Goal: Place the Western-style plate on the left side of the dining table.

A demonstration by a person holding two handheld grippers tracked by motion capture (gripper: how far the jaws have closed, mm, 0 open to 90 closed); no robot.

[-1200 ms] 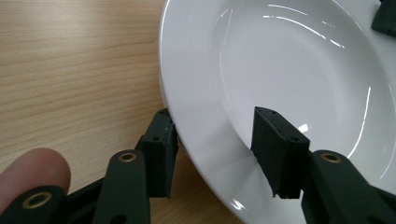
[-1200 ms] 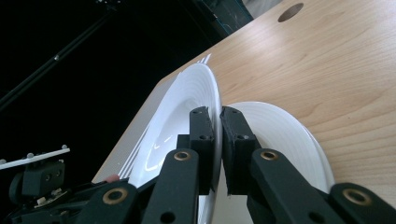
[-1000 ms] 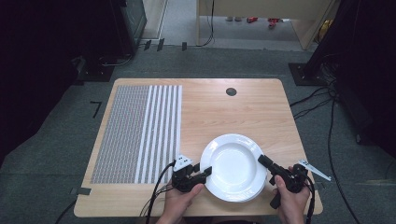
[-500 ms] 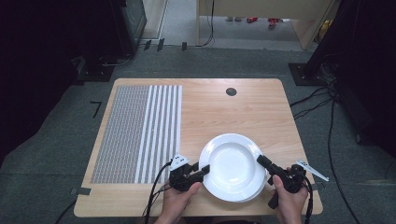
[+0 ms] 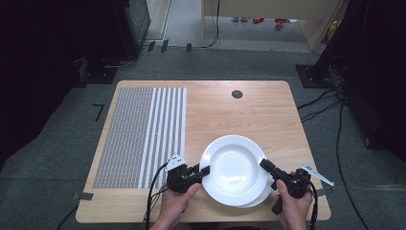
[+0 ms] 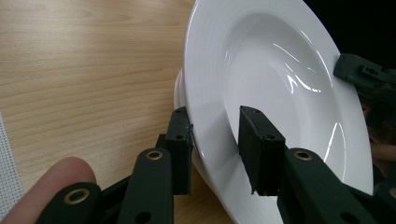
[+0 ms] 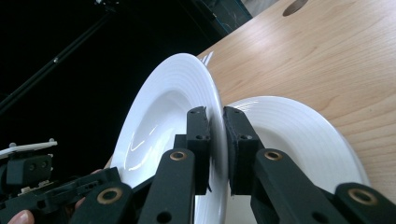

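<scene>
Clamping the rim of the top plate (image 7: 163,121), the right hand-held gripper (image 7: 215,140) holds it tilted. The left hand-held gripper (image 6: 215,140) has been closing, straddling its opposite rim. A second plate (image 7: 299,140) lies beneath, near the surface's (image 5: 268,110) front edge.

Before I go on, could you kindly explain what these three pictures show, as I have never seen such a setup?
A person holds a hand-held two-jaw gripper in each hand. One camera looks down on the wooden table from above; the other two ride on the grippers. A striped mat lies on the table's left side. The right gripper is clamped on the rim of the top plate, raised off a second plate beneath. The left gripper has just been closing around the opposite rim.
</scene>
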